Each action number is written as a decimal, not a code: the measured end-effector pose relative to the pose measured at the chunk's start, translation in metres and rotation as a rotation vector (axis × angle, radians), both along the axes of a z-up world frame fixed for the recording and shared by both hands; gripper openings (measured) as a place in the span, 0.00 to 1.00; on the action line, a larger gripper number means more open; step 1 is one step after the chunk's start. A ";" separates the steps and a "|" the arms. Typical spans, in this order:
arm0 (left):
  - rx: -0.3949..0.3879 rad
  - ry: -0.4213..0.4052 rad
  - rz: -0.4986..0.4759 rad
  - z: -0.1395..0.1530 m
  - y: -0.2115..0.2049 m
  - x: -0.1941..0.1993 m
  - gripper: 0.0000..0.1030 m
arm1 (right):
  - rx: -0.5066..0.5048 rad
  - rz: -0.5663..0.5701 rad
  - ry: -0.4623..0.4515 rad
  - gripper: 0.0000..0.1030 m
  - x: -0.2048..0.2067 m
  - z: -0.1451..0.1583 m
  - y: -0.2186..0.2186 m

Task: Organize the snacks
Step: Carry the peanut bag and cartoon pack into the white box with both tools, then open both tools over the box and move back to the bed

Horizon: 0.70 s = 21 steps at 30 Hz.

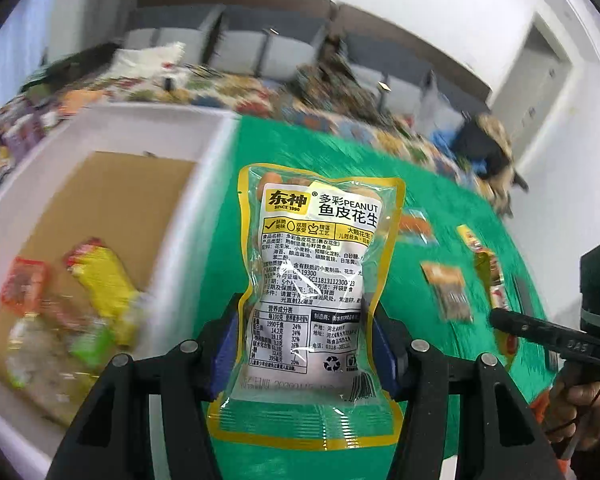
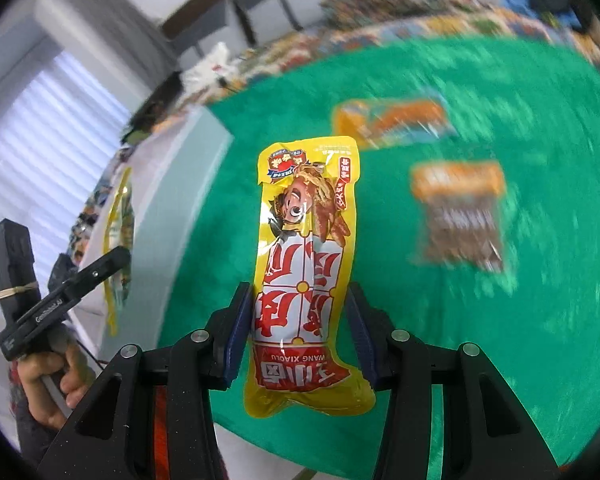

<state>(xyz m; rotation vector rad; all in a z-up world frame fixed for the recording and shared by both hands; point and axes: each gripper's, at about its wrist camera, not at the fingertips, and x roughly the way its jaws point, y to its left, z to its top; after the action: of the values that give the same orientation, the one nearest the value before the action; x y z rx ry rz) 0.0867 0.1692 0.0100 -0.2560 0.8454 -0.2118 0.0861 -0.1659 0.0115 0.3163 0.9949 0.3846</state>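
Observation:
In the left wrist view, my left gripper is shut on a clear peanut packet with a yellow border and a white label. I hold it by its lower half, lifted above the green cloth. Just left of it stands a white box with a cardboard floor and several snack packets inside. In the right wrist view, my right gripper is shut on a long yellow packet with red characters, also held above the cloth.
Loose on the green cloth lie an orange packet and a brown packet. A cluttered patterned surface and dark chairs lie beyond the cloth. A hand holds the right gripper's handle at the left wrist view's right edge.

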 end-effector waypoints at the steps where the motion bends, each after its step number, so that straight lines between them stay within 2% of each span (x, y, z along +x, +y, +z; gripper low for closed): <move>1: 0.000 -0.005 0.023 0.005 0.013 -0.002 0.55 | 0.000 0.021 -0.020 0.47 0.001 0.009 0.009; 6: 0.080 -0.017 0.187 0.020 0.096 -0.012 0.55 | 0.030 0.173 -0.119 0.47 0.012 0.060 0.088; 11: 0.116 0.034 0.330 0.004 0.170 -0.021 0.55 | 0.074 0.351 -0.159 0.48 0.022 0.083 0.187; 14: 0.141 0.069 0.398 -0.014 0.202 -0.028 0.59 | 0.070 0.443 -0.180 0.49 0.023 0.078 0.248; 17: 0.167 0.104 0.461 -0.031 0.218 -0.032 0.73 | 0.077 0.510 -0.152 0.56 0.033 0.057 0.302; 18: 0.174 0.115 0.483 -0.037 0.222 -0.034 0.76 | 0.080 0.516 -0.130 0.61 0.040 0.048 0.315; 21: 0.163 0.124 0.523 -0.046 0.234 -0.044 0.78 | 0.089 0.487 -0.091 0.61 0.048 0.032 0.324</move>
<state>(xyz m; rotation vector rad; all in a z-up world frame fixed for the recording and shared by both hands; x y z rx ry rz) 0.0430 0.4029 -0.0363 -0.3302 0.8843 0.3632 0.1345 0.1579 0.0434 0.1305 0.9622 0.8788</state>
